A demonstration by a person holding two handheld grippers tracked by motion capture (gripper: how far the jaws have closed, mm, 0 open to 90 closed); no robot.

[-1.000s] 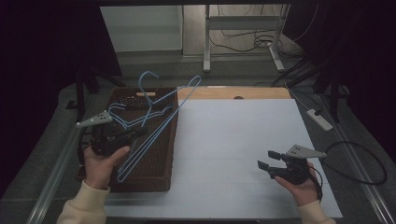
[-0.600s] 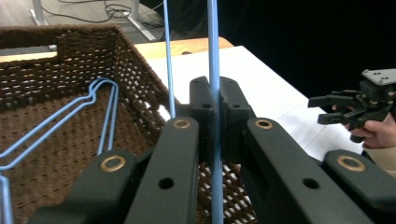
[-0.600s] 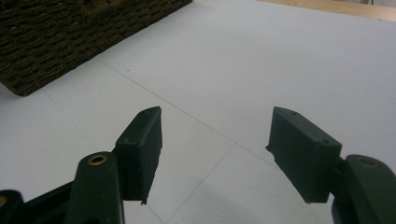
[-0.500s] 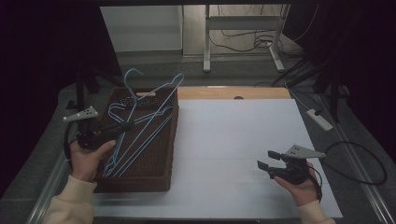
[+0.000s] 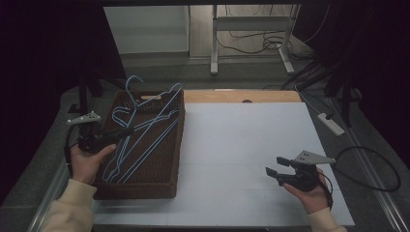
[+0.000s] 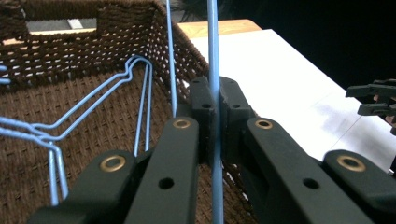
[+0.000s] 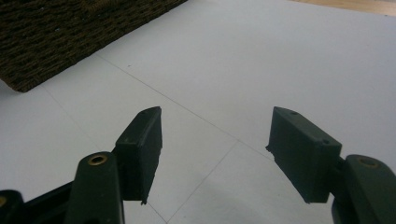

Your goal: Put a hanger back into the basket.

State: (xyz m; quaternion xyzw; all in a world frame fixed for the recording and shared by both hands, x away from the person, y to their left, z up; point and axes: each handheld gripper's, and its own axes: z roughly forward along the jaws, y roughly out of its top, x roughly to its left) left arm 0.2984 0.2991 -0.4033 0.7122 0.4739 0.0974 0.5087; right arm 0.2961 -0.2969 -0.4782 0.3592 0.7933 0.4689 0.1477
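Here a blue wire hanger point(image 6: 214, 70) is pinched between the pads of the left claw point(image 6: 214, 100), its jaws closed tight on one thin rod of the wire. In the high view that hanger point(image 5: 153, 110) rises slanted out of the woven brown basket point(image 5: 145, 186), its upper end leaning over the basket's far right rim, while the left claw point(image 5: 126, 130) holds it from the basket's left side. More blue hangers point(image 5: 140, 145) lie in the basket, crossing one another along its length. The basket stands on the left part of the white bench point(image 5: 241, 145). Well apart, near the bench's front right, the right claw point(image 5: 270, 171) hovers just over the white surface; in the right gripper view its jaws stand wide apart with nothing between them, and the basket's corner point(image 7: 56, 32) shows at upper left.
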